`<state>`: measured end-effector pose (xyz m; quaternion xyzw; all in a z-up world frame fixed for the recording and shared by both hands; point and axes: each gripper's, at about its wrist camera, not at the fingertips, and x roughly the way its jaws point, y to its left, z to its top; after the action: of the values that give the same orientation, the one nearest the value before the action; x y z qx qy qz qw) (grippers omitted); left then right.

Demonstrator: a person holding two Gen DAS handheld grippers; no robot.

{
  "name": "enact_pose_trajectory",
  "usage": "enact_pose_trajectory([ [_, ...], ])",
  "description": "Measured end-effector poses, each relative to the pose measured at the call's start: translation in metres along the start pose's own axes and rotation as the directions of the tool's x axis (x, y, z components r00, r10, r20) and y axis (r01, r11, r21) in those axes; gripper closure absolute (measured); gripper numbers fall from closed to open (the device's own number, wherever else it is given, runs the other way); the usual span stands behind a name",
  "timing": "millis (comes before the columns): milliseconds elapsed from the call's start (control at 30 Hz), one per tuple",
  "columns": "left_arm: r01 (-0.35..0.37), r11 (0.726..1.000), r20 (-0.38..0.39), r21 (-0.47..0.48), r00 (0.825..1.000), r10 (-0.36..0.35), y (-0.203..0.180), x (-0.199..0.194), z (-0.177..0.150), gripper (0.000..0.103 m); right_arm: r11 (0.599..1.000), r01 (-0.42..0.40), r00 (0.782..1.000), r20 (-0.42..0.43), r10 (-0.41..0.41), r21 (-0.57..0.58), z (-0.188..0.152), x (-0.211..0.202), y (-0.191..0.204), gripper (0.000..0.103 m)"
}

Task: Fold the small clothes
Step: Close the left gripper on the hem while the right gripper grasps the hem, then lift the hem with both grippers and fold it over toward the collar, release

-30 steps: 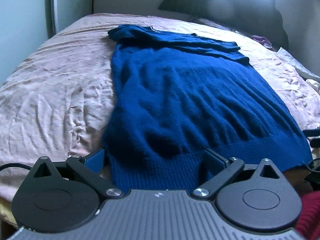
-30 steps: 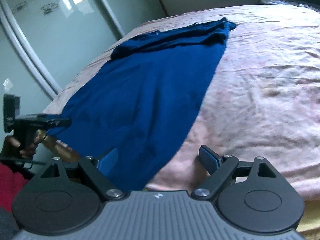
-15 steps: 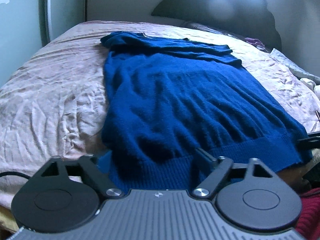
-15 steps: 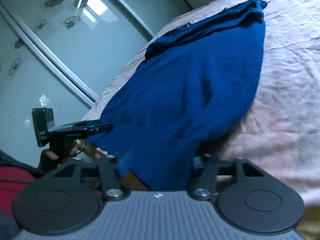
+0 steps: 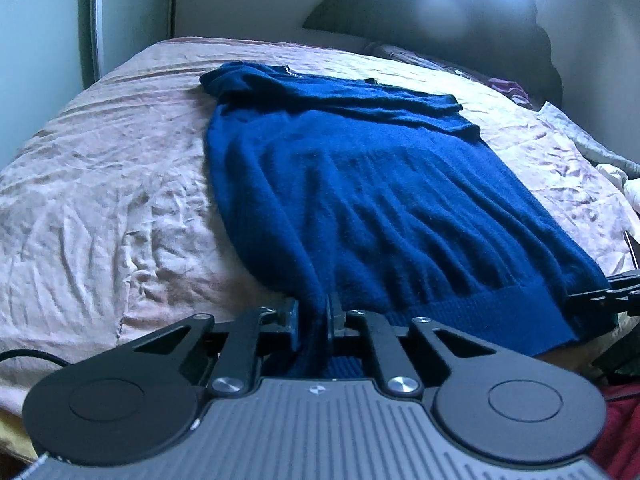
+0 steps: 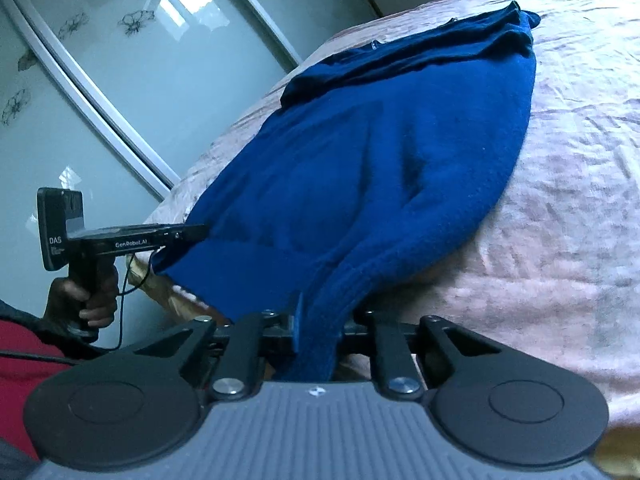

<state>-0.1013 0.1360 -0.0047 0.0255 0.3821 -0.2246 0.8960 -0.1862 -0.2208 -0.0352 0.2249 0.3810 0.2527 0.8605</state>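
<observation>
A blue knit sweater (image 5: 360, 200) lies lengthwise on the pink bed sheet (image 5: 100, 200), its ribbed hem nearest me and its sleeves folded across the far end. My left gripper (image 5: 314, 316) is shut on the hem's left corner. My right gripper (image 6: 320, 320) is shut on the hem's right corner, which bunches between the fingers. The sweater (image 6: 380, 160) also fills the right wrist view, where the left gripper (image 6: 192, 234) shows at its other hem corner, held by a hand.
A dark headboard (image 5: 440, 20) stands at the far end of the bed. Pale cloth items (image 5: 600, 156) lie at the bed's right edge. A mirrored sliding wardrobe door (image 6: 100, 80) runs along the bed's left side.
Both grippers were open at the hem a second ago. They have closed on the two hem corners, and the hem now bunches and lifts slightly.
</observation>
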Motion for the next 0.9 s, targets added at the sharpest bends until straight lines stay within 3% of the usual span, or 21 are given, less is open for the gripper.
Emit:
enact_pose_trajectory([
  [200,0.027,1.000,0.039,-0.017,0.999,-0.026,-0.006,-0.008,0.010,0.092,1.000,0.006,0.999,0.047,-0.005,-0.015,0.009,-0.001,0.004,0.093],
  [467,0.061,0.998,0.159,-0.028,0.986,-0.056,-0.023,-0.024,0.034,0.093,0.999,-0.043,0.993,0.114,0.044,-0.019,0.025,-0.002,0.010,0.093],
  [900,0.097,0.989,0.254,-0.110,0.965,-0.066,-0.015,-0.023,0.062,0.093,0.995,-0.094,0.957,0.278,0.087,0.013,0.064,-0.013,-0.006,0.093],
])
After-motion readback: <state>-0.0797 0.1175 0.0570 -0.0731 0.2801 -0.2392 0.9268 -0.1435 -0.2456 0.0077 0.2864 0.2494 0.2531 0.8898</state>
